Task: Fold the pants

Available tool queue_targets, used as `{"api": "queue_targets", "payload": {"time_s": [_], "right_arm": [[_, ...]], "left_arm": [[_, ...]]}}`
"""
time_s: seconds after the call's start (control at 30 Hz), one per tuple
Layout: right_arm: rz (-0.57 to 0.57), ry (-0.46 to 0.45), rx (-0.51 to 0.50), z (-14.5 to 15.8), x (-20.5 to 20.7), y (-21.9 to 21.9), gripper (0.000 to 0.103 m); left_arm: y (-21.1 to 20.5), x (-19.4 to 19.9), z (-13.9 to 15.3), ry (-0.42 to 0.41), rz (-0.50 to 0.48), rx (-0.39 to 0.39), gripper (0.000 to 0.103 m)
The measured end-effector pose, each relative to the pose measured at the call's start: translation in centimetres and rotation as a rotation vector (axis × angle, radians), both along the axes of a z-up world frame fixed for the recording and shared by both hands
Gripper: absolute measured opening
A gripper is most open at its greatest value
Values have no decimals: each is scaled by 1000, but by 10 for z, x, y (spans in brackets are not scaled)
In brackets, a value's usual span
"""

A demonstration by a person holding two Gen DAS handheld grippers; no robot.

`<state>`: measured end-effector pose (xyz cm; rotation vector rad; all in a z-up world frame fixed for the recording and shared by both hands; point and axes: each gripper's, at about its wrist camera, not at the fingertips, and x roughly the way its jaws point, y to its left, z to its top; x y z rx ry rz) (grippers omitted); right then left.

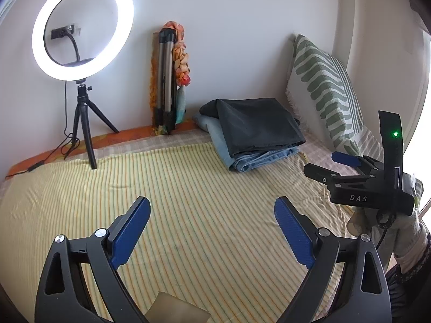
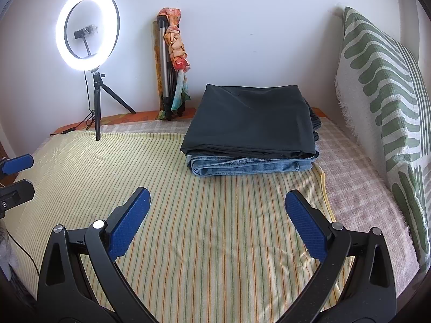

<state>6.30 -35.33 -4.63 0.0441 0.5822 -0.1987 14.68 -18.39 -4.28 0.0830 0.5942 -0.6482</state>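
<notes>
A folded pair of dark pants lies on top of folded blue jeans at the far side of the bed; the stack also shows in the left wrist view, dark pants over jeans. My left gripper is open and empty above the yellow striped sheet. My right gripper is open and empty, a short way in front of the stack. The right gripper also appears at the right of the left wrist view, and the left gripper at the left edge of the right wrist view.
A lit ring light on a small tripod stands at the far left of the bed, its cable trailing. A folded tripod with a scarf leans on the wall. A green-patterned pillow stands along the right. The checked bedcover shows beside the sheet.
</notes>
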Motion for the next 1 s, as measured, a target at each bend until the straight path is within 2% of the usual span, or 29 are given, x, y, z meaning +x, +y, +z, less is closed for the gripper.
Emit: {"api": "queue_targets", "payload": {"time_s": [0.77, 1.0], "right_arm": [[6, 10, -7, -3, 1, 1, 102], [8, 14, -10, -3, 2, 1, 102]], "left_arm": [[2, -3, 3, -11, 1, 3, 94], [3, -2, 3, -11, 4, -2, 97]]}}
